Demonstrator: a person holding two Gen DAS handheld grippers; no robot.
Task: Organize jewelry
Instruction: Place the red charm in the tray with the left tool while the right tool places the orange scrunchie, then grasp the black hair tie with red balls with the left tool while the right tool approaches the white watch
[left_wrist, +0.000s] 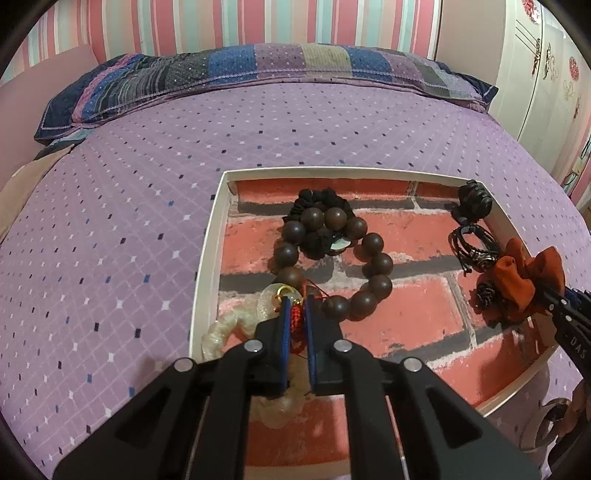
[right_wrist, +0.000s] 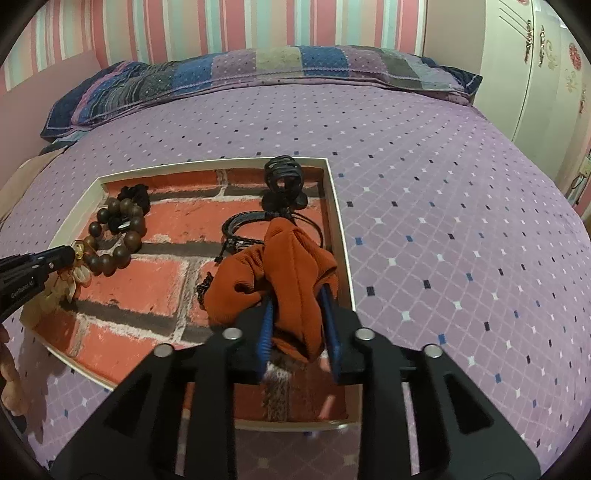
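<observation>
A shallow white tray (left_wrist: 207, 254) with a brick-print floor lies on the bed. In it lie a brown wooden bead bracelet (left_wrist: 369, 299), a black scrunchie (left_wrist: 317, 199), black cord bracelets (left_wrist: 472, 243) and a black hair clip (left_wrist: 474, 201). My left gripper (left_wrist: 297, 306) is shut on the red cord of a pale shell necklace (left_wrist: 221, 328) with a gold clasp. My right gripper (right_wrist: 297, 299) is shut on an orange fabric bow hair clip (right_wrist: 291, 266) over the tray's right side; the bow also shows in the left wrist view (left_wrist: 517, 280).
The purple patterned bedspread (left_wrist: 129, 221) surrounds the tray. A patchwork pillow (left_wrist: 258, 66) lies at the head by the striped wall. A white wardrobe (right_wrist: 546, 66) stands at the right. The tray rim also shows in the right wrist view (right_wrist: 341, 236).
</observation>
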